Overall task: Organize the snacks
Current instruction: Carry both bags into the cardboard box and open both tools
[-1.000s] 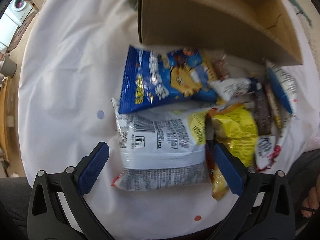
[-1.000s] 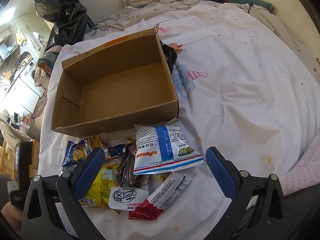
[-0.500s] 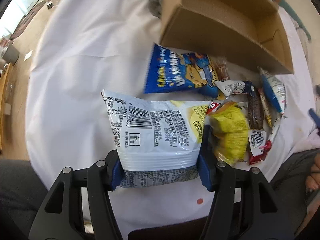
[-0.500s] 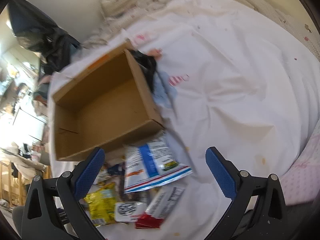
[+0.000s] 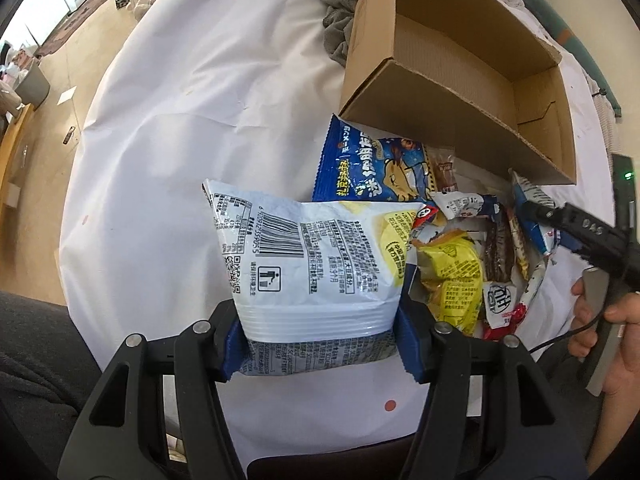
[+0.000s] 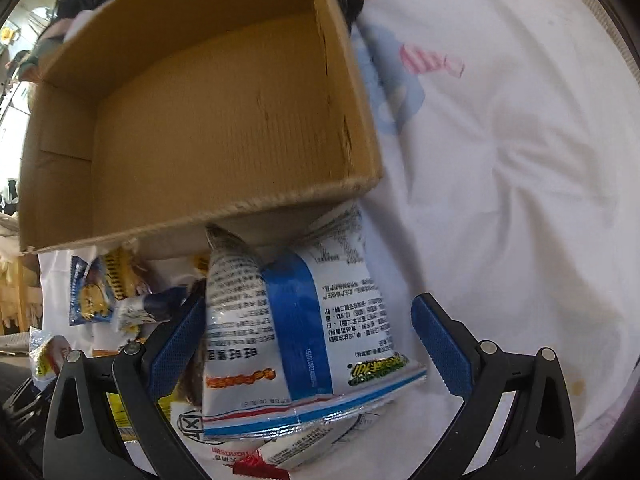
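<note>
My left gripper (image 5: 320,344) is shut on the lower end of a white crisp bag (image 5: 312,264) with a barcode, held above the white sheet. Behind it lie a blue cartoon bag (image 5: 376,164), a yellow packet (image 5: 452,276) and several small snacks. The cardboard box (image 5: 452,120) stands empty beyond them. My right gripper (image 6: 308,344) is open, low over a white bag with a blue stripe (image 6: 304,320). Its left pad is at the bag's edge and its right pad is clear of it. The same box (image 6: 280,200) is just behind.
The snacks lie on a white bedsheet (image 5: 180,120) whose edge drops to a wooden floor on the left. A grey cloth (image 5: 336,20) lies behind the box. A person's hand (image 5: 616,320) holds the right gripper's handle at the right edge.
My left gripper has closed on the white crisp bag and lifted it off the sheet. My right gripper has come down from well above the box to straddle the blue-striped bag.
</note>
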### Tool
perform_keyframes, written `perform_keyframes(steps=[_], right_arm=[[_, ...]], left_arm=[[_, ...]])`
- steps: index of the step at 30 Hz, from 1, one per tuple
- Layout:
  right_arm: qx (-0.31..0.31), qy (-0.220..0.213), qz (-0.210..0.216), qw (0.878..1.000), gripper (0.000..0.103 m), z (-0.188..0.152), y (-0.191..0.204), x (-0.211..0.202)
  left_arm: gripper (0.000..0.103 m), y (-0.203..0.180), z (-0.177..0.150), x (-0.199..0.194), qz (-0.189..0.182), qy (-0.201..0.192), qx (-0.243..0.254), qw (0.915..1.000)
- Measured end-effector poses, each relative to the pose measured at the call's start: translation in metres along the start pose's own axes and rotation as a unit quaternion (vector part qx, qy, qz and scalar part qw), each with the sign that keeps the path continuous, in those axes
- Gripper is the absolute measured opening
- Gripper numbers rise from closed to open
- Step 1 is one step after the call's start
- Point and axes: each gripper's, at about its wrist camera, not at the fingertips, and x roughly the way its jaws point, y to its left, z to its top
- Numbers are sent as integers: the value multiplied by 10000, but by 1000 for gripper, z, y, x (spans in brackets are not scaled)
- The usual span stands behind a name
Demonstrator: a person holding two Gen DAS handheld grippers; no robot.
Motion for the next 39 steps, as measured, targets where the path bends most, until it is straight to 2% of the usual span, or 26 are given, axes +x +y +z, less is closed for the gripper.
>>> perform_keyframes(steps=[2,5,11,15,17,18,19,20,21,23,25,29,35,39], right_arm=[[-113,6,-30,9999,78,0,2,0],[-256,-171,-61,9995,68,-3,5,-13],[-195,-597,255,9977,65,-28,2,-53],[-220,-1153,580,9914,65,-42,-5,-89],[-316,-1639,806,9827,65,-51,-3,-113],[-378,-2022,1036,9731,65,-57,-3,-129],[-398,-2217,1164,9673,65,-61,1,-136],[-401,-2601,1444,9539,65,-66,0,-150],[-383,-2825,1577,9454,65,-67,-2,-159],[-327,-3271,1708,9288,65,-70,-7,-176],[-253,-3544,1685,9194,65,-70,-10,-183],[-84,-3720,1884,9089,65,-58,-18,-188],[172,-3455,2365,9080,65,-27,-22,-170],[124,-3439,2191,9130,65,-7,-17,-162]], left_arm=[[58,1,2,-1,-35,-7,-2,10000],[58,-2,2,-1,-64,-28,13,10000],[58,2,3,-2,53,-157,-26,9999],[58,3,3,-14,178,-419,0,9990],[58,2,5,-20,225,-574,-29,9981],[58,4,6,-23,249,-664,-70,9975],[58,6,7,-27,270,-764,-114,9966],[58,7,8,-30,286,-851,-138,9959],[58,6,10,-35,305,-957,-139,9948],[58,4,14,-44,254,-1093,-109,9936],[58,-2,21,-51,216,-1196,-42,9926],[58,-20,43,-71,134,-1431,223,9894],[58,-51,83,-83,86,-1605,656,9848],[58,-73,108,-83,-1,-1642,893,9824]])
